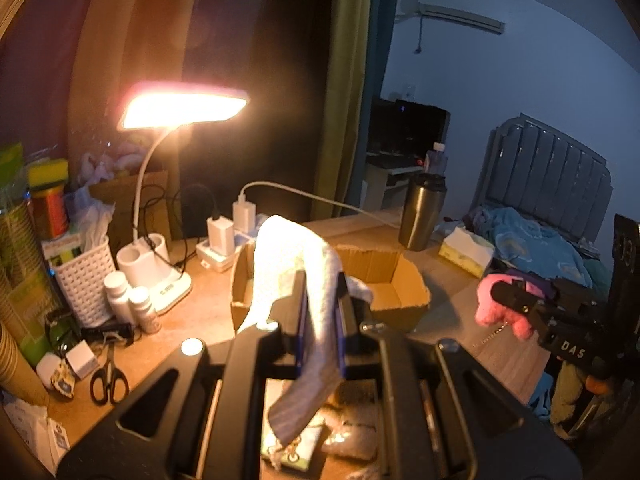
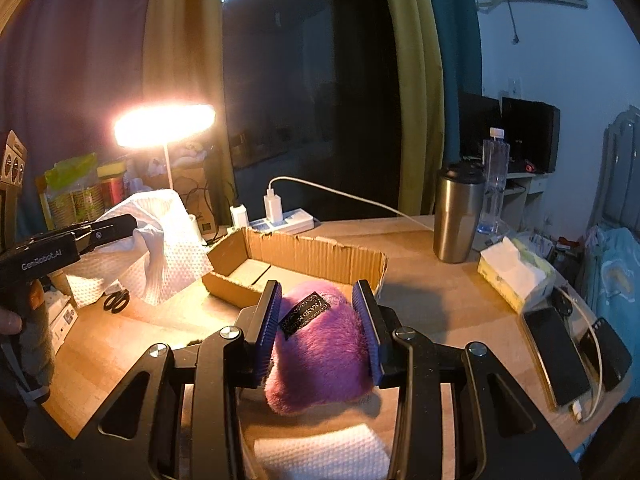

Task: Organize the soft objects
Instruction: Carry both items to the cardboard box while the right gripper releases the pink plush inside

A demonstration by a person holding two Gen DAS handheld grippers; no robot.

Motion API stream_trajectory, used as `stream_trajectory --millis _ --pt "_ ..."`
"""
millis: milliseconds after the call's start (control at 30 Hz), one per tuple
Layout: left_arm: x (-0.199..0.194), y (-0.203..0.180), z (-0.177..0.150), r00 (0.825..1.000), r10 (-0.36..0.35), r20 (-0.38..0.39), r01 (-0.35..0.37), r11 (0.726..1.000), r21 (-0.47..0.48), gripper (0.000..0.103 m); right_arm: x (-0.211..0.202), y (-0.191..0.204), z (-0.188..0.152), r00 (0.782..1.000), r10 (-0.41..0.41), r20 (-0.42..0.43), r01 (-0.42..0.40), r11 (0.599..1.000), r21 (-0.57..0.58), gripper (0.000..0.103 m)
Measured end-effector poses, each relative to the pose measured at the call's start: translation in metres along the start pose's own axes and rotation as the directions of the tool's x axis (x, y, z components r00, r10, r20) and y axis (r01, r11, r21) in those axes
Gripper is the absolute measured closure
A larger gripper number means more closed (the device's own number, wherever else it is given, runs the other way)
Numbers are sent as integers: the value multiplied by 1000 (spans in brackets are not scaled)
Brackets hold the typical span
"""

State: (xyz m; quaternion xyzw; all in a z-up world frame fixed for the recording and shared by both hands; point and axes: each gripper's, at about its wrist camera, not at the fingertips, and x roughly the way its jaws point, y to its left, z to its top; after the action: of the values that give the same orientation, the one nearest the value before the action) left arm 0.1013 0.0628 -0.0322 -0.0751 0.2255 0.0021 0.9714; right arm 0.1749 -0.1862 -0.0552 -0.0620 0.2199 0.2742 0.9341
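Desk (image 2: 440, 292), both claws raised, tilted down

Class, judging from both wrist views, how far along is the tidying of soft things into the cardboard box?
Done: nothing, the cardboard box looks empty. In hand: the left gripper clamps a white cloth; the right gripper grips a pink plush toy. Left: putting both in, plus another white cloth lying on the desk.

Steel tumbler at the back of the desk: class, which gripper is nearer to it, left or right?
Right. The right gripper, holding the pink plush toy, is on the steel tumbler's side of the cardboard box; the left gripper, holding the white cloth, is beyond the box's far end.
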Motion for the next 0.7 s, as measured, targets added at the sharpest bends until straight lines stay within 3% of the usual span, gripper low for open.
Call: stream_trajectory --millis 700 --pt "41 -2 39 995 -68 68 66 997 37 92 47 -15 38 1000 1 20 0 1000 -23 64"
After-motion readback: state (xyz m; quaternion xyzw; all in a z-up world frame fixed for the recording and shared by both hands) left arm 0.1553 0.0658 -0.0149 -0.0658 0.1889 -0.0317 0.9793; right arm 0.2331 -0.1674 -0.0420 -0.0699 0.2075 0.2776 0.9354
